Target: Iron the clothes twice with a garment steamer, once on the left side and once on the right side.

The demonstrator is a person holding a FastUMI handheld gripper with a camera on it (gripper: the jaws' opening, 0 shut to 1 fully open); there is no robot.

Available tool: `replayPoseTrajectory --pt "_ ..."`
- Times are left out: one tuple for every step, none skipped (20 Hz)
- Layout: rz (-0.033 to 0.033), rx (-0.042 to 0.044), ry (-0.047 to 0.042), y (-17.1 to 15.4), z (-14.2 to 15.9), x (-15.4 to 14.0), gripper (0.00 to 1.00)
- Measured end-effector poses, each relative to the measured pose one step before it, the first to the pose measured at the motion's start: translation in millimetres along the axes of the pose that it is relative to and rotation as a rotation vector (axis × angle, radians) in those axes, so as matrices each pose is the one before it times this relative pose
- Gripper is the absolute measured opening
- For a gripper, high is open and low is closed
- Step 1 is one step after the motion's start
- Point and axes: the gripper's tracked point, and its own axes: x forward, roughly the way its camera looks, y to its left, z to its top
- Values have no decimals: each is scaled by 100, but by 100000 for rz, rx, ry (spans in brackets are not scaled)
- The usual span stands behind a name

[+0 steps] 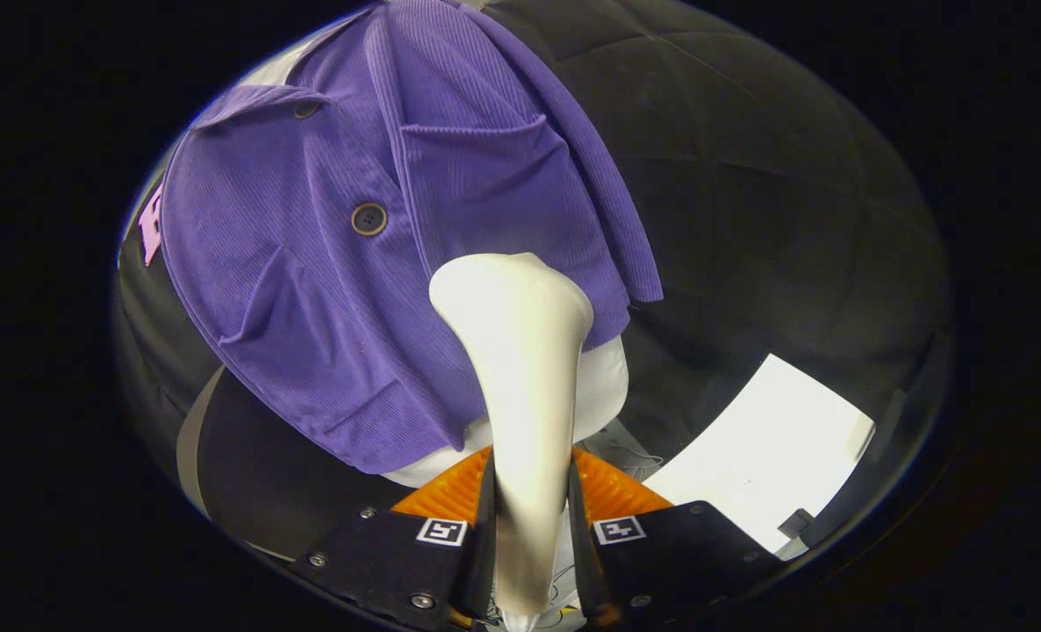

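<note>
Gripper view: fingers point(529, 518) pressed tight on both sides of the white garment steamer point(520, 386), handle squeezed between them, wide head pointing up and forward. Head sitting low on the purple corduroy jacket point(327, 290), near the bottom hem, close to the cloth or just touching, hard to say which. Jacket dressed on a white dummy form point(604, 386) poking out under the hem. Big dark button point(369, 219) up the middle, square chest pocket point(477, 189) beyond the steamer head, slanted pocket flap point(262, 303) off to one side. Looks like a stroke on one side of the front, either just starting or just ending. To do it well: keep the squeeze firm so the handle does not slip or twist, hold the head flat and very near the cloth, slide slow and straight along one side of the button line, go gently over the pocket edges so nothing snags. Then the same for the other side. Watch out for pushing too hard and swinging the form. Bright white sheet point(757, 456) lying beyond the fingers, blank. No brand or words readable on the steamer or jacket.
</note>
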Motion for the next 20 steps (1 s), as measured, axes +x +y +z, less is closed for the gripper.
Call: replayPoseTrajectory --pt "-621 173 1304 1 -543 249 38" --pt "-485 347 1117 -203 -558 154 38" --pt "-242 269 1103 -170 -549 130 38" --pt "-206 169 1205 -151 -526 210 38" --pt "-7 96 758 -152 -452 109 38" --pt "338 -141 207 -36 -308 -341 38" --pt "605 -292 -126 96 -258 -565 38" --pt "1027 -73 -678 241 -27 -642 38" --pt "1048 739 -3100 440 302 -865 38" --pt "1313 -766 -1246 424 92 -712 38" --pt "1350 -478 -1733 435 54 -1362 38" --pt "2158 -1260 -2106 681 188 -1316 38" --pt "2034 -1434 -1815 567 22 -923 38" --pt "2087 -1797 -1115 736 -143 -1421 38" --pt "2209 -1590 -1511 971 -10 -1484 38" --pt "2117 -1388 -2145 864 128 -1617 38" --pt "1636 -1859 -996 772 -99 -1315 38" --pt "1199 -2561 -1983 796 26 -1255 38" --pt "625 -2264 -2538 663 234 -1184 38" --pt "1069 -2305 -642 808 72 -1096 38"
